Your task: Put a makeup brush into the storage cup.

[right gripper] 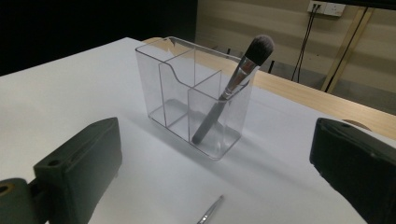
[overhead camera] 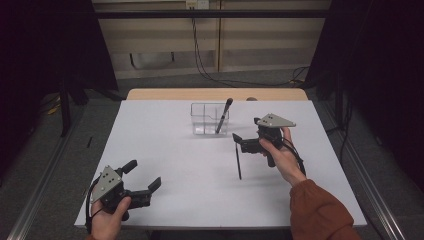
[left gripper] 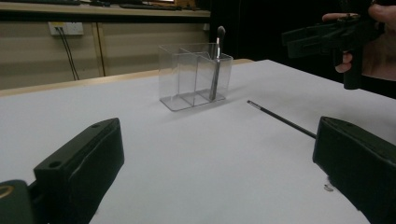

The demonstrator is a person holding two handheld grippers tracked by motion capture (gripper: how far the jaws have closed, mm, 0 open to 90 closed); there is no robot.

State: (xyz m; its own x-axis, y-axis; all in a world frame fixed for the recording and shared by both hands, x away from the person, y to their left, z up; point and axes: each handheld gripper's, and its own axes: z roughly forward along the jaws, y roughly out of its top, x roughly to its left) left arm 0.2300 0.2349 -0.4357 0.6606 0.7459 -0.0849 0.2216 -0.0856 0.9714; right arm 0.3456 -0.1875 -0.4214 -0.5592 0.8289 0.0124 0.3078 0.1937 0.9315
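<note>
One makeup brush already stands tilted in the nearest-right compartment of the clear organizer, bristles up, so that part of the job looks done. What remains, as I judge it, is the thin dark stick, perhaps an eyeliner or slim brush, lying flat on the white table at about five o'clock from the organizer and well apart from it. The right gripper hangs just above the stick's far end with its jaws spread wide and nothing between them; in the right gripper view the stick's silvery tip lies low between the jaws, untouched. The left gripper rests far off at about seven o'clock from the organizer, near the table's front edge, jaws also wide apart and empty. The organizer's other compartments hold nothing. So roughly half is done: the stick has yet to be gripped, lifted and set into a compartment.
</note>
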